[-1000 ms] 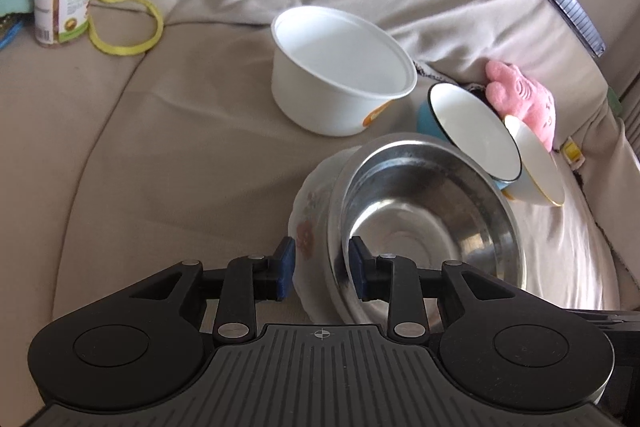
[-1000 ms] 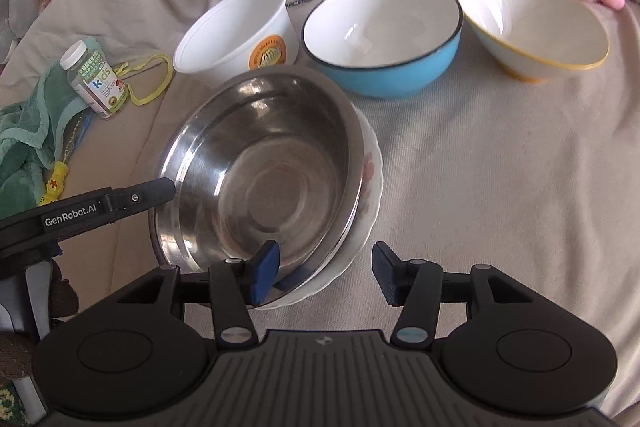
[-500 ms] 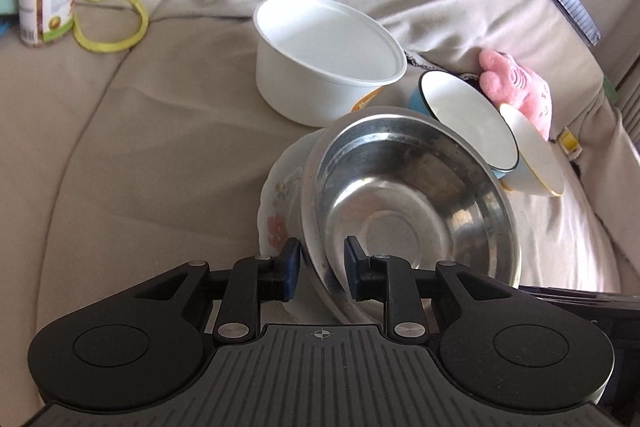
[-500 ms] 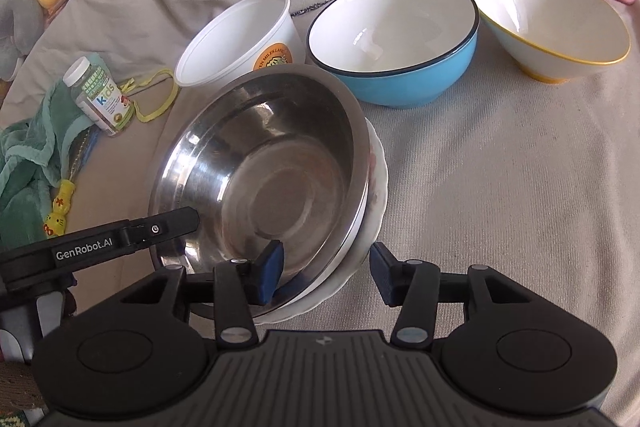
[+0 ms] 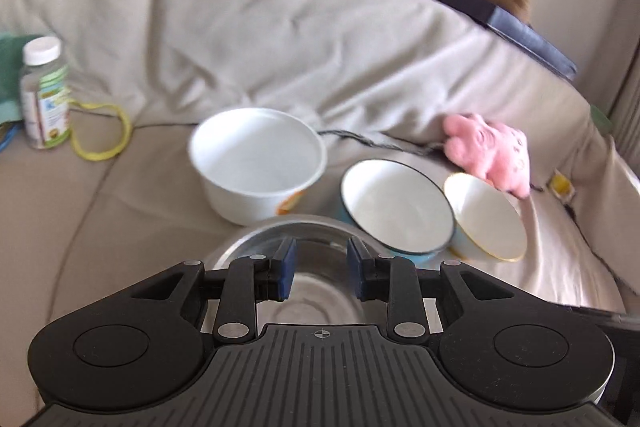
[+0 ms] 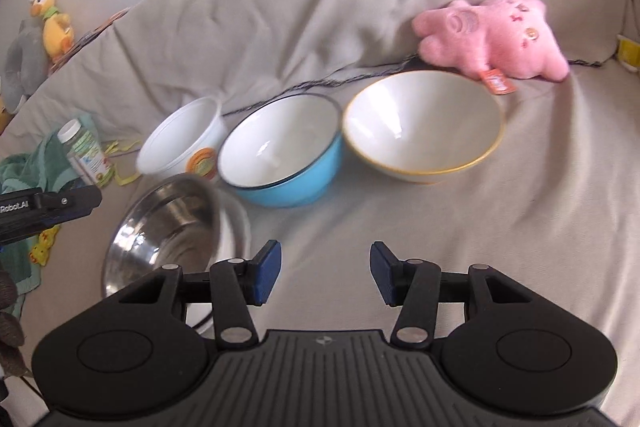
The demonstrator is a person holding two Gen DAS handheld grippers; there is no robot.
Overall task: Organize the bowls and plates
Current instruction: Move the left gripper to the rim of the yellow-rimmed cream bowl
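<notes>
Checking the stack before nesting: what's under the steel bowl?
In the right wrist view, a white plate shows as a blurred rim along the right side of the steel bowl, beneath it. The bowl covers the rest of the plate; anything else underneath is hidden.

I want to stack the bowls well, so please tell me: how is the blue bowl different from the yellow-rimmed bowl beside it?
The blue bowl is blue outside with a dark rim; the yellow-rimmed bowl is cream outside with a thin yellow rim. The blue bowl has rounder walls, while the yellow-rimmed bowl flares like a cone and looks wider at the mouth. Both are white inside, empty, and sit on the beige cover.
</notes>
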